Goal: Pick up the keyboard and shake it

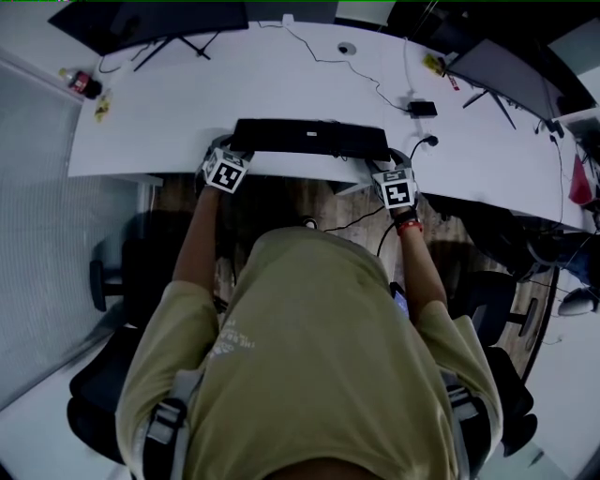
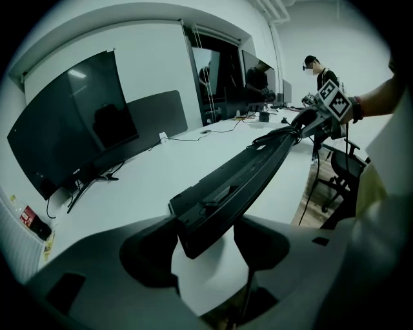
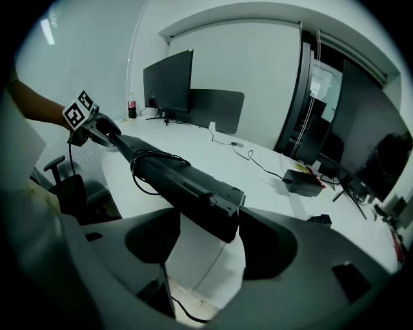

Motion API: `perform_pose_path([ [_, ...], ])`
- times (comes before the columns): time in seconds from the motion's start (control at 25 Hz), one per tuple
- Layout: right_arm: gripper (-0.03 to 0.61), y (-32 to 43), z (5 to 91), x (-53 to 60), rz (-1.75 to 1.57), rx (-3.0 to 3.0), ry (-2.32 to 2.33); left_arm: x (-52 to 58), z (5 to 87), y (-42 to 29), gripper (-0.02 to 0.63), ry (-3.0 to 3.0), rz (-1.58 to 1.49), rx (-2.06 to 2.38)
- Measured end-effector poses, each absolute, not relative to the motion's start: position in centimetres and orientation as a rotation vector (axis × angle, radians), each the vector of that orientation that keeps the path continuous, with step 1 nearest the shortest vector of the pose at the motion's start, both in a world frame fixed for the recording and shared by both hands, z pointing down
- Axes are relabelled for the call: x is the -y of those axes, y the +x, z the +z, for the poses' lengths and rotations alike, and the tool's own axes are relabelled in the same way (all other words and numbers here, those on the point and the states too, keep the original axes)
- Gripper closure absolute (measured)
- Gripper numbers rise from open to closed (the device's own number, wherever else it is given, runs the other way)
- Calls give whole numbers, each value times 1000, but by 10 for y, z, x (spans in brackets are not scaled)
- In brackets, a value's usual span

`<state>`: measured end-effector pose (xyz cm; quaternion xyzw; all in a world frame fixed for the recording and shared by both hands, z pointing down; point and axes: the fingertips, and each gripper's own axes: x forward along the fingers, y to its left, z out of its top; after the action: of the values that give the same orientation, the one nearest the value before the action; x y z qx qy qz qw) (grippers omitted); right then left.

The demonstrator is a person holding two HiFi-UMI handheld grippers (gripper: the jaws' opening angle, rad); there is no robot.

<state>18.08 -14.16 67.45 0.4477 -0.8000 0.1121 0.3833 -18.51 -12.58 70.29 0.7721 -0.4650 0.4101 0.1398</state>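
A long black keyboard [image 1: 309,139] hangs just over the front edge of the white desk [image 1: 169,122], turned so its underside faces me. My left gripper [image 1: 231,157] is shut on its left end and my right gripper [image 1: 384,171] on its right end. In the left gripper view the keyboard [image 2: 248,171] runs away from the left gripper [image 2: 206,235], its end wedged between both jaws. In the right gripper view the keyboard [image 3: 174,184] shows a coiled cable on it, and its near end sits clamped in the right gripper [image 3: 206,225].
Two dark monitors [image 1: 150,19] [image 1: 497,70] stand at the back of the desk. A cola bottle [image 1: 82,84] lies far left, and a small black box [image 1: 422,108] with a trailing cable lies right. Office chairs [image 1: 112,281] flank me. A person [image 2: 317,67] stands far off.
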Motion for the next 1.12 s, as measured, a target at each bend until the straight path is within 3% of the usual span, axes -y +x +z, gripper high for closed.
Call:
perform_pose_path([
  [0.72, 261, 182, 701, 160, 249, 1978, 1043, 147, 722, -182, 310, 2184, 1495, 1190],
  [1.12, 249, 179, 715, 154, 297, 1948, 970, 148, 727, -183, 295, 2167, 1501, 1088],
])
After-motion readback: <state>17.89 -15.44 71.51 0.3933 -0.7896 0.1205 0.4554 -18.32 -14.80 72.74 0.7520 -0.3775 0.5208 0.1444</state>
